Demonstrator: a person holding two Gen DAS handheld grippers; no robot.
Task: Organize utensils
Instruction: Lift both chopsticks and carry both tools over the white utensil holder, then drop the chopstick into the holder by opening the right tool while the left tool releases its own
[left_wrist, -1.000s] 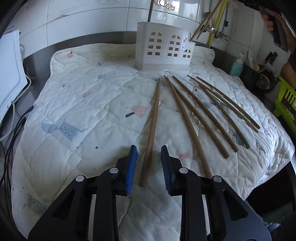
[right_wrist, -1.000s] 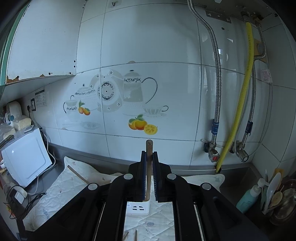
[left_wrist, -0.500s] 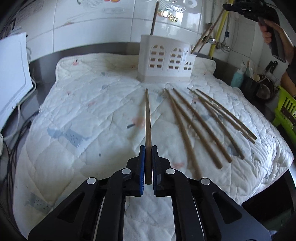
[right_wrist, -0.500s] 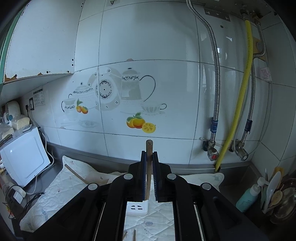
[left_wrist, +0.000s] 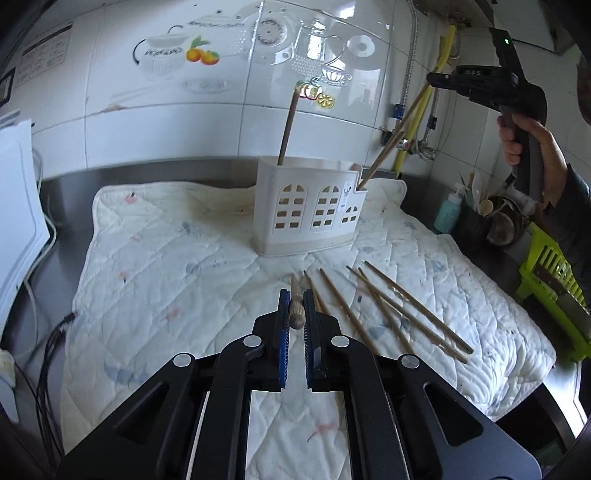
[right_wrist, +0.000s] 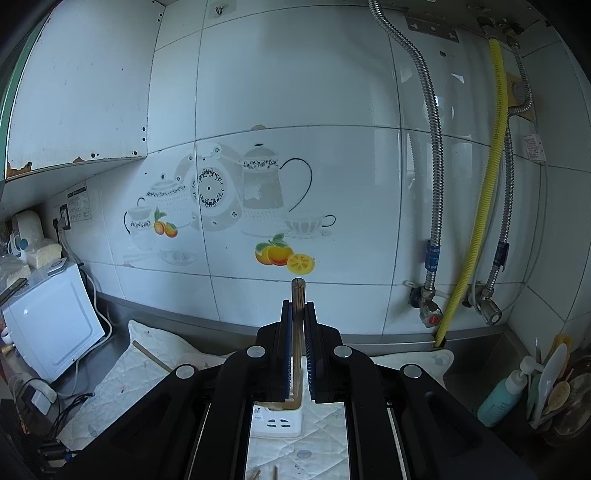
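Observation:
My left gripper (left_wrist: 295, 317) is shut on a wooden chopstick (left_wrist: 296, 314), lifted off the quilted mat (left_wrist: 166, 258) and pointing toward the white utensil holder (left_wrist: 310, 210). One chopstick (left_wrist: 287, 125) stands in the holder's left end. Several chopsticks (left_wrist: 399, 314) lie on the mat to the right. My right gripper (right_wrist: 296, 325) is shut on a chopstick (right_wrist: 297, 332), held upright above the holder (right_wrist: 277, 421); its lower end reaches into the holder's right end (left_wrist: 391, 151). The right gripper also shows in the left wrist view (left_wrist: 491, 85).
A white appliance (right_wrist: 51, 325) stands at the mat's left. Pipes and a yellow hose (right_wrist: 484, 184) run down the tiled wall. A soap bottle (left_wrist: 447, 214), spoons and a green rack (left_wrist: 554, 284) sit at the right.
My left gripper closed on a chopstick lying on the mat, lifted it and tilted up toward the holder. My right gripper stayed nearly still, holding its chopstick.

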